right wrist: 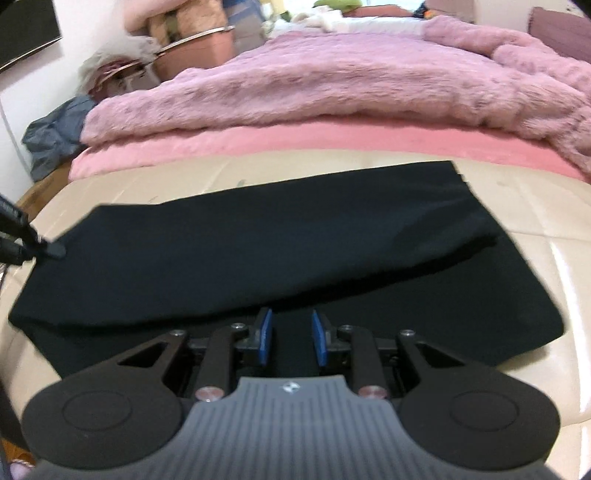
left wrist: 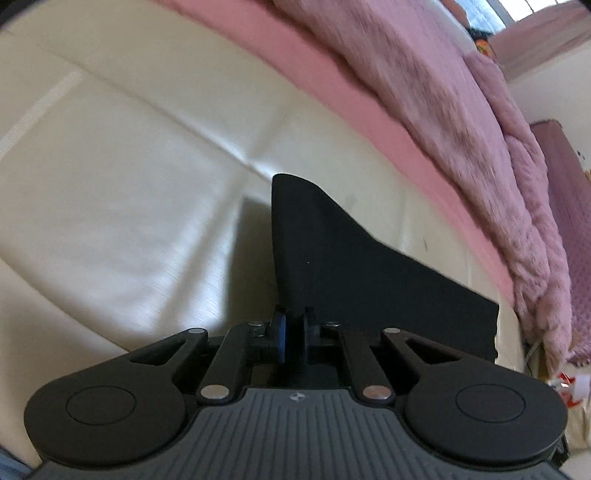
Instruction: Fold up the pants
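Bright soft daylight, window point(left wrist: 517, 9) blown out at 1 o'clock in the left wrist view, white glare streaks on the glossy cream cushion point(left wrist: 129, 206), motion blur smearing the pink blanket point(right wrist: 332, 85), black pants point(right wrist: 258, 251) nearly detailless, fisheye bending at all edges

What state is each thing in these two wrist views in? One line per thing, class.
pants: black, lying on the cream surface, one layer folded over another.
left gripper: shut on a lifted edge of the pants.
right gripper: open, fabric between its fingers.
furry blanket: rumpled, piled behind the pants.
pink sheet: spread flat under the blanket.
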Demonstrator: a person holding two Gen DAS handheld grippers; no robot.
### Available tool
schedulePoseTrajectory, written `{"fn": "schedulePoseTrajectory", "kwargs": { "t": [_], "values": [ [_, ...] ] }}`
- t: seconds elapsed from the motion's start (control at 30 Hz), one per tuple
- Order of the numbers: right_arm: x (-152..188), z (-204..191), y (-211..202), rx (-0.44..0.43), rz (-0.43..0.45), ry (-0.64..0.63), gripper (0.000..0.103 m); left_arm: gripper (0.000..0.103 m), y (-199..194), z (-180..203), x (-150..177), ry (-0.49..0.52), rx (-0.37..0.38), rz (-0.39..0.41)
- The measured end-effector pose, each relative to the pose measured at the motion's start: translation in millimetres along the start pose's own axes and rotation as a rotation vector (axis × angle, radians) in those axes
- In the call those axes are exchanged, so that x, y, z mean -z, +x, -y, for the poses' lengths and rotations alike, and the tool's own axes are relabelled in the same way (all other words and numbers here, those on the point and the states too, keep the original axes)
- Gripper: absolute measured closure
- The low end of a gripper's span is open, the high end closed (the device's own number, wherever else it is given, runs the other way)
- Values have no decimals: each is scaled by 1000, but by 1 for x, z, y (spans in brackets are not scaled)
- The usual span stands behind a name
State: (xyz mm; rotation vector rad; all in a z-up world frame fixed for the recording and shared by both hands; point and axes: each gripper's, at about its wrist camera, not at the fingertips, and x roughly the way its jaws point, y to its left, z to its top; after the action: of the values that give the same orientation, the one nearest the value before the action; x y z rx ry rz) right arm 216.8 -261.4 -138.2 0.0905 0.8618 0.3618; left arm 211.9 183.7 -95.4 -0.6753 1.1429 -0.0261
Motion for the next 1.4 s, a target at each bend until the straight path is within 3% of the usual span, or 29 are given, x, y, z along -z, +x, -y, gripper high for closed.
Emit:
{"fn": "schedulePoseTrajectory", "kwargs": {
  "t": [0.17, 0.3, 0.5, 0.67, 1.03, 1.23, 1.4],
  "values": [
    [-16, -27, 5, -53, -21, -38, 84, 95, -29, -3, -18, 3, 15, 71],
    [-42, -64, 23, -97, -20, -162, 95, 95, -43, 4, -25, -25, 112, 116],
    [-81, -106, 67, -113, -22, -272, 100, 95, -46, 25, -30, -94, 231, 163],
    [-104, -125, 109, -75, -37, -333, 103, 95, -38, 47, -31, -116, 309, 189],
    [-118, -117, 161, -2, -87, -324, 103, 95, -32, 77, -28, -79, 331, 169],
    [-113, -118, 134, -25, -77, -301, 103, 95, -37, 89, -19, -26, 282, 177],
    [-84, -117, 92, -73, -99, -300, 103, 95, -44, 110, -8, 30, 262, 175]
  ]
}}
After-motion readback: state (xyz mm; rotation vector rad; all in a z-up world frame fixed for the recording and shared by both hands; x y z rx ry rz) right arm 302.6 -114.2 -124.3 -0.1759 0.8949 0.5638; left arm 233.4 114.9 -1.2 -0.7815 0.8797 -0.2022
